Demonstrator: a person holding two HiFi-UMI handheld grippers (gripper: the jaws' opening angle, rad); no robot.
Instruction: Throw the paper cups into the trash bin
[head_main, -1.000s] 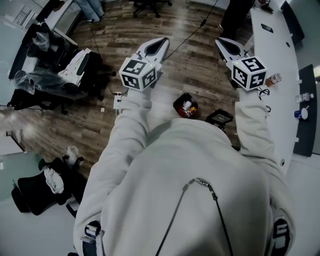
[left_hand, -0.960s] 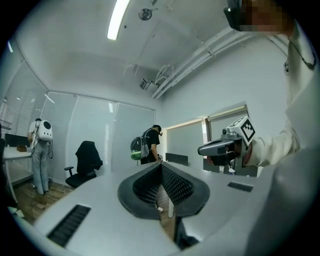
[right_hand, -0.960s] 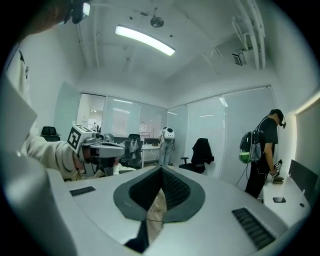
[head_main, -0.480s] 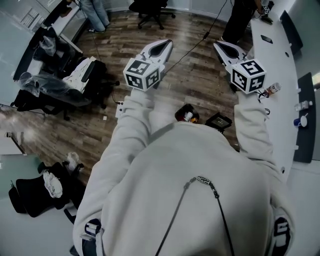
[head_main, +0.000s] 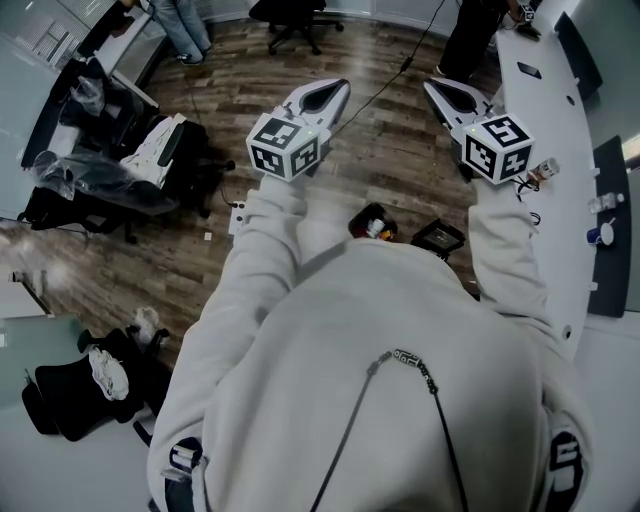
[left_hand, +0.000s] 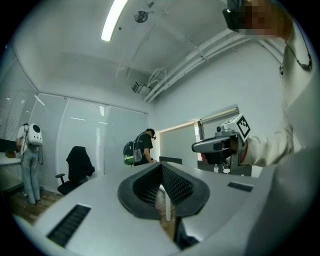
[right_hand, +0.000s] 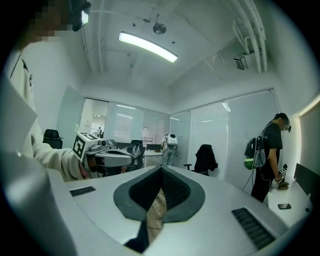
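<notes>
I hold both grippers out level above the wooden floor, and nothing is between the jaws of either. In the head view my left gripper (head_main: 340, 86) and right gripper (head_main: 429, 86) point away from me, each with its marker cube behind it. A small dark trash bin (head_main: 372, 222) stands on the floor below and between them, with pale items inside that I cannot make out. In the left gripper view the left gripper (left_hand: 161, 164) has its tips together. The right gripper (right_hand: 161, 169) looks shut the same way in its own view.
A long white table (head_main: 560, 110) runs along the right, bearing a small bottle (head_main: 545, 170) and a cup (head_main: 598, 235). A black box (head_main: 438, 238) lies beside the bin. Office chairs and bags (head_main: 120, 160) crowd the left. A person with a backpack (right_hand: 267, 155) stands by the table.
Both grippers have stayed almost where they were, jaws unchanged. The bin has slid slightly down in the head view as the camera shifted.
</notes>
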